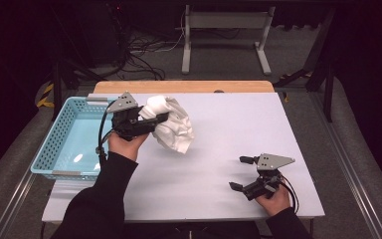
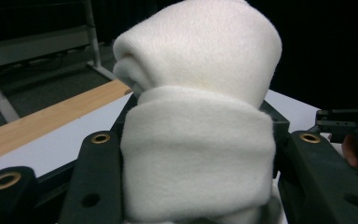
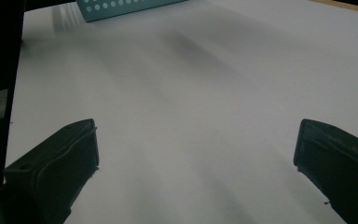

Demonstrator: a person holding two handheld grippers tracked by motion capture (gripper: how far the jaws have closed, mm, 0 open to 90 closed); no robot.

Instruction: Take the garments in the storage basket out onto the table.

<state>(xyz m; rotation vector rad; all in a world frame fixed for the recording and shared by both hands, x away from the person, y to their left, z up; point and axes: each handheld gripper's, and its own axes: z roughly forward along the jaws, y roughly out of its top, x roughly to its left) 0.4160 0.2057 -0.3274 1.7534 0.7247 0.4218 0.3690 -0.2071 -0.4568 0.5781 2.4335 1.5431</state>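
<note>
Basket (image 1: 62,144) on the table's (image 1: 229,129) left holds nothing visible; left gripper (image 1: 151,119) clamps a white cloth (image 1: 174,127) beside it, right gripper (image 1: 241,173) gapes, holding nothing.

White fleece cloth (image 1: 171,124), pale blue perforated basket (image 1: 62,137), white table (image 1: 229,129) with wooden edge.
</note>
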